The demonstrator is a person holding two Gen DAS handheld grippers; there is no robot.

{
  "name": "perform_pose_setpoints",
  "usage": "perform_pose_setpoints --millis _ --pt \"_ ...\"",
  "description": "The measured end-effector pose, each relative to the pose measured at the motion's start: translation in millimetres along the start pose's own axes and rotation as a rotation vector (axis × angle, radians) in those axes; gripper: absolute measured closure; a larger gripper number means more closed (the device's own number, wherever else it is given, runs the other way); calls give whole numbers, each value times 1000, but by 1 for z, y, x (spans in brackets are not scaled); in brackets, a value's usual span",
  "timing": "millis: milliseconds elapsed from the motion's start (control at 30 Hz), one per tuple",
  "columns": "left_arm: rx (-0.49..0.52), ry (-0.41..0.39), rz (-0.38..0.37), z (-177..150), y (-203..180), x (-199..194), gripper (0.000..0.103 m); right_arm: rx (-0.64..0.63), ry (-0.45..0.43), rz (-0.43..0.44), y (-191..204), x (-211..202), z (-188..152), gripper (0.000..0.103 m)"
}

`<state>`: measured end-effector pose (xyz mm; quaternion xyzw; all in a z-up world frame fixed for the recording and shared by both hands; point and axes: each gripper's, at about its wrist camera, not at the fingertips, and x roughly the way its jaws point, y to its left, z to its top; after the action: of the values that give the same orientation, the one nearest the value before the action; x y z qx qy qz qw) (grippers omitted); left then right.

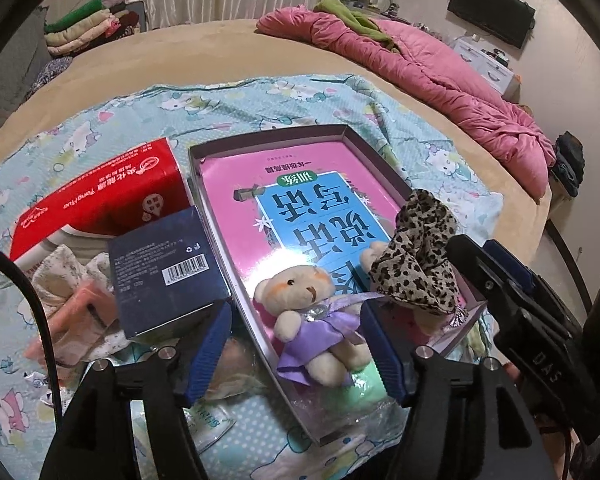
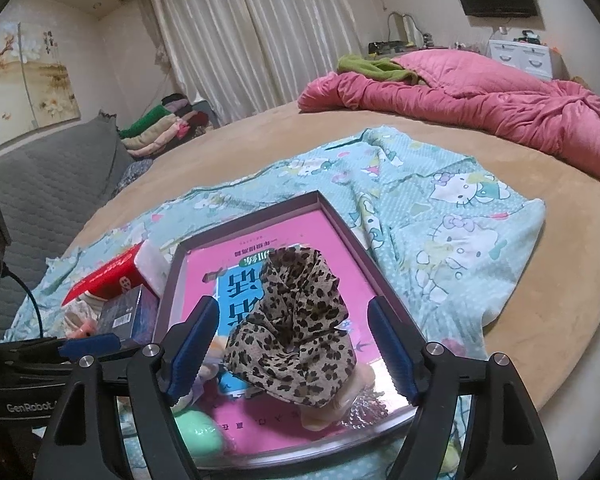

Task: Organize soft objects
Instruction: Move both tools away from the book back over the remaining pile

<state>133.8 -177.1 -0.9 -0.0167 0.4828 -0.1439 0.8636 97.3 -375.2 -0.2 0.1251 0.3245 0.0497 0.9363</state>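
A shallow purple box [image 1: 354, 136] holding a pink book lies on the bed. A cream teddy bear in a purple dress [image 1: 314, 316] lies in its near end, between the open fingers of my left gripper [image 1: 300, 346]. A leopard-print cloth [image 1: 418, 256] stands bunched in the box at the right. In the right wrist view the cloth [image 2: 296, 328] sits between the open fingers of my right gripper [image 2: 288, 350], untouched. A green soft object [image 2: 198, 432] lies at the box's near edge. My right gripper shows in the left wrist view [image 1: 512, 280].
A red tissue pack [image 1: 100, 196], a dark blue carton [image 1: 168, 272] and a floral cloth [image 1: 72, 300] lie left of the box on a Hello Kitty sheet [image 2: 452, 232]. A pink quilt [image 2: 472, 104] lies at the far right, folded clothes [image 2: 160, 128] far left.
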Motion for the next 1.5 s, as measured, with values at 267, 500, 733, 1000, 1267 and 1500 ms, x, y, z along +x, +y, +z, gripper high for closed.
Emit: perform_pose_setpoints --millis 267,500,733,1000,1267,1500 --pt "9 -15 15 -6 2 -13 31 -24 -19 -12 6 -7 0 24" --pt "13 -41 44 -9 8 -29 29 -66 -50 -45 16 -18 1 22" --pt "-4 -49 57 -17 16 -41 28 -84 -90 -60 26 -32 5 21" --pt "3 -62 73 -25 22 -56 28 -79 -98 -27 44 -46 8 21" --pt "-3 -82 85 -27 28 -73 28 -89 -96 15 65 -58 9 20" --pt "-25 -107 113 -29 43 -92 28 -143 -117 43 90 -70 8 20"
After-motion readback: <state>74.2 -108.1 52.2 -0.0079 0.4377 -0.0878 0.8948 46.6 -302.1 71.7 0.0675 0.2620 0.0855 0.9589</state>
